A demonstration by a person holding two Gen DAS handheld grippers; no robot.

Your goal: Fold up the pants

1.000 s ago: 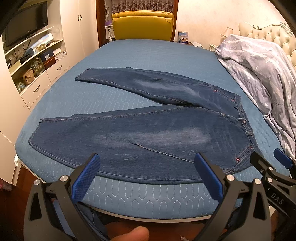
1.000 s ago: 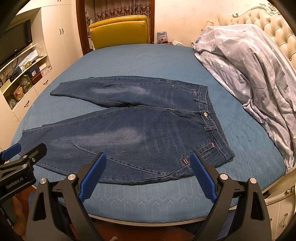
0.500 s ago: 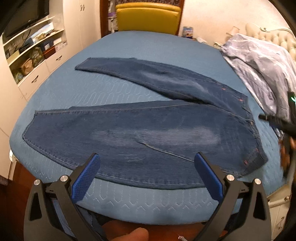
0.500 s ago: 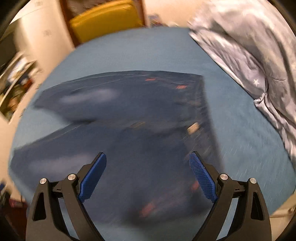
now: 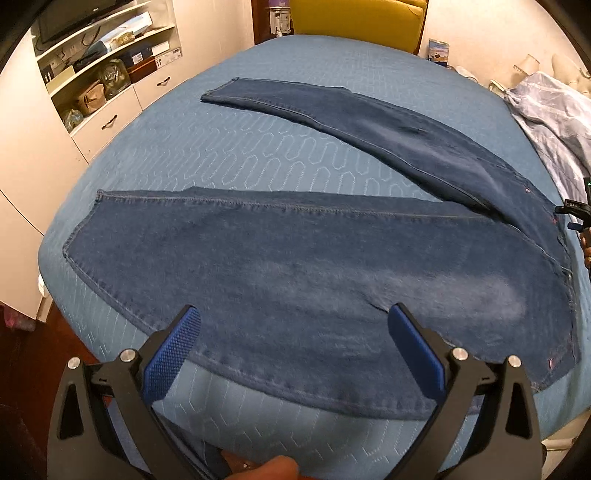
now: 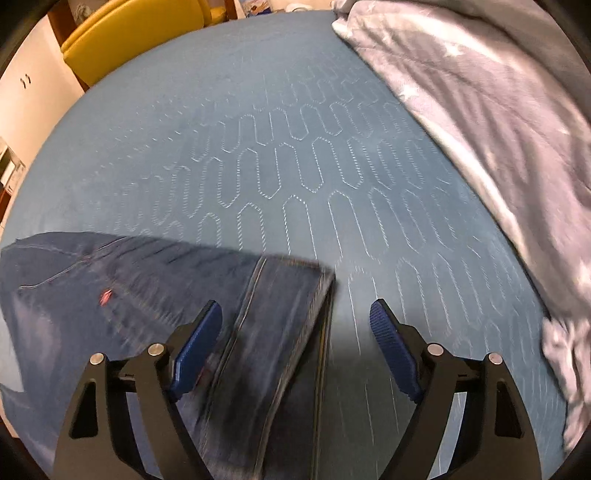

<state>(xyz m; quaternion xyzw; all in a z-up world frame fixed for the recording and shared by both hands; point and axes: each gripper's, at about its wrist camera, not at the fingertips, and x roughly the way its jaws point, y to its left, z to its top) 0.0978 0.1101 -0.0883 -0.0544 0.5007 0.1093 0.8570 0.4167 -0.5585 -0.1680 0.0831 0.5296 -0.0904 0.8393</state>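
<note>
Dark blue jeans (image 5: 314,266) lie flat on the blue quilted bed (image 5: 258,155), legs splayed apart toward the left. My left gripper (image 5: 295,325) is open and hovers just above the near leg's lower edge, with nothing between its fingers. In the blurred right wrist view, the far corner of the jeans' waistband (image 6: 284,288) lies between the fingers of my right gripper (image 6: 295,314). Its jaws are closing, and the pads stand clear of the denim. A bit of the right gripper's black frame (image 5: 574,212) shows at the picture's right edge by the waist.
A crumpled grey star-print duvet (image 6: 498,129) covers the bed's right side. Bare quilt (image 6: 295,147) stretches beyond the waistband. A yellow chair (image 5: 354,18) stands behind the bed, white shelves and drawers (image 5: 103,66) to the left. A thumb (image 5: 273,469) shows below the left gripper.
My left gripper came lower and closer over the near leg. My right gripper swept fast across the jeans to the far waistband corner, and its jaws narrowed a little.
</note>
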